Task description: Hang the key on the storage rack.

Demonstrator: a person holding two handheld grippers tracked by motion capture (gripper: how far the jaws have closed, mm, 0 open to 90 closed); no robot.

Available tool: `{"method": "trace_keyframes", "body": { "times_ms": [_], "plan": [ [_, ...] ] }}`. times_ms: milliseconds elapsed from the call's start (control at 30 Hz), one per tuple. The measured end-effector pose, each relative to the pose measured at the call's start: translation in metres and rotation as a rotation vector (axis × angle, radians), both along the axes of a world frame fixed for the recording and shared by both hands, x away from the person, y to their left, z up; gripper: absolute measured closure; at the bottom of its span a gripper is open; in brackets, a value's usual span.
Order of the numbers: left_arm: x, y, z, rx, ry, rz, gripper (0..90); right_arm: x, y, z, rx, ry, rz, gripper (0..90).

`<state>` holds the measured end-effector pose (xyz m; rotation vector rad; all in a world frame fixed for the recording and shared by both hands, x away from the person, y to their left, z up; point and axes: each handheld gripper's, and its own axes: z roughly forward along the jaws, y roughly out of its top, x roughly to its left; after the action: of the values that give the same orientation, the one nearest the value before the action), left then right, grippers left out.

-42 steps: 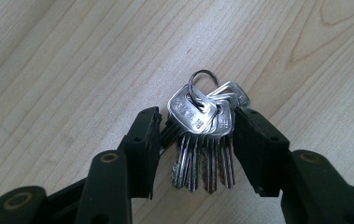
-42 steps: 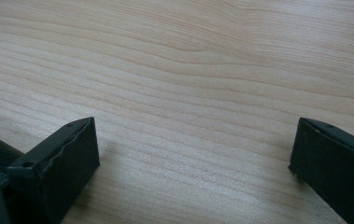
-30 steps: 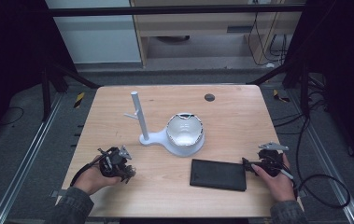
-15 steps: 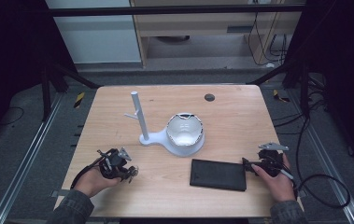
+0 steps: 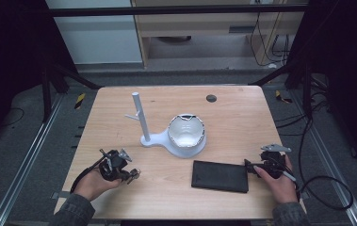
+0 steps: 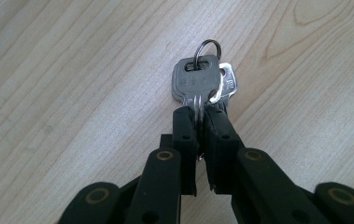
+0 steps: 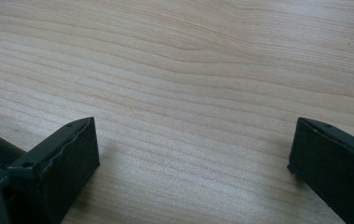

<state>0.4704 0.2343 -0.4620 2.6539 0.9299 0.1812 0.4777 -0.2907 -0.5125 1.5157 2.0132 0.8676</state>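
Two keys (image 6: 202,86) on a small ring are pinched by their blades between the left gripper (image 6: 199,122)'s fingers, which have just been closing and now sit together on the metal; the bows and ring stick out ahead over the table (image 6: 62,70). From the high view the keys (image 5: 133,174) lie at the near left of the table, in front of the left hand (image 5: 93,181), which rests low with the gripper pointing toward the middle. To do this well I'd judge the grip should stay firm and the lift come straight up, since the ring could swing and the second key slip. Over on the right, the right gripper (image 5: 250,165) has its fingers (image 7: 55,161) wide apart on bare wood, just beside a black flat case (image 5: 221,175). Farther off stands the white stand (image 5: 141,120) with its peg, a likely place for the ring, and the bowl (image 5: 186,132) at its base
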Motion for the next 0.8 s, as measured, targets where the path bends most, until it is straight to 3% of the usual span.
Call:
{"method": "trace_keyframes", "body": {
  "times_ms": [333,433,633,733,800],
  "plan": [
    [0.0,0.006,0.005,-0.022,0.002,0.031,88.1,0.0,0.0,0.0,0.0,-0.001,-0.002,1.7],
    [0.0,0.006,0.002,-0.003,0.008,0.029,88.1,0.0,0.0,0.0,0.0,-0.001,-0.002,1.8],
    [0.001,0.007,-0.002,-0.012,0.012,0.04,88.3,0.0,0.0,0.0,0.003,-0.001,-0.004,1.8],
    [0.0,0.007,0.0,-0.009,0.0,0.046,88.5,0.0,0.0,0.0,0.0,-0.001,-0.003,1.8],
    [-0.002,0.007,0.011,-0.025,-0.019,0.053,88.6,0.0,0.0,0.0,0.003,-0.001,-0.004,1.8]
  ]
}}
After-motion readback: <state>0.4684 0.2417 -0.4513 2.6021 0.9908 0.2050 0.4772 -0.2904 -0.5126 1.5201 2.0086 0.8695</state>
